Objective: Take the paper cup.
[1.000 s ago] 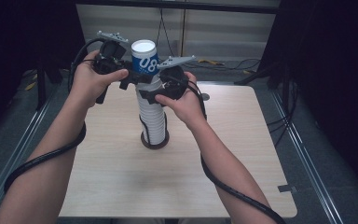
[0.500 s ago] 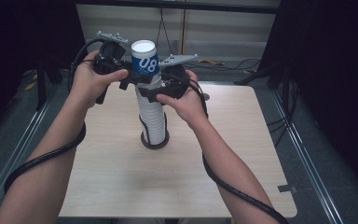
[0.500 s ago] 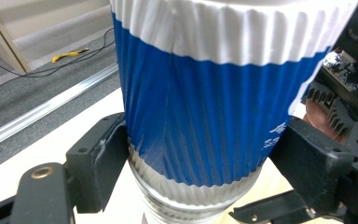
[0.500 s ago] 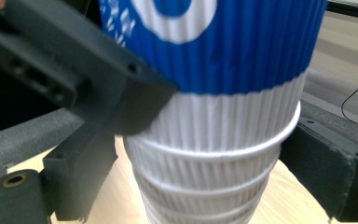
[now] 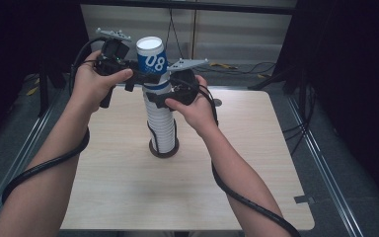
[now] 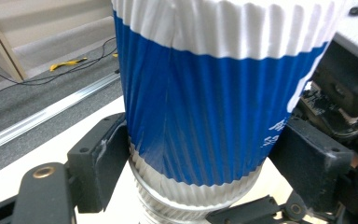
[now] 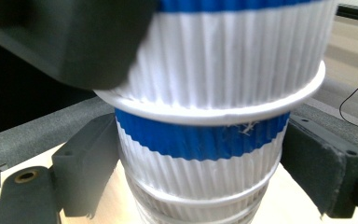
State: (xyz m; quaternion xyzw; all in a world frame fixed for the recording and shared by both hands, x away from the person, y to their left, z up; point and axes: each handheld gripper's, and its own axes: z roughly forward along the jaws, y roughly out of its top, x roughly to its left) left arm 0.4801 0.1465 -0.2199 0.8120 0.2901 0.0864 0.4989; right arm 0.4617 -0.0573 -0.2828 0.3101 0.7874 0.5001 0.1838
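The top cup (image 5: 152, 58) rides a touch higher than a second ago, tilting off the stack (image 5: 161, 123) on the surface (image 5: 256, 163). Left gripper (image 5: 145, 78) jaws clamp it; right gripper (image 5: 164, 96) jaws pin the stack beneath. Separation looks underway.

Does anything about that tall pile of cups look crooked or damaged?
The top cup tilts off the stack below it, held between both hand-held grippers. A small frayed scuff marks a rim in the right gripper view. Nothing spilled.
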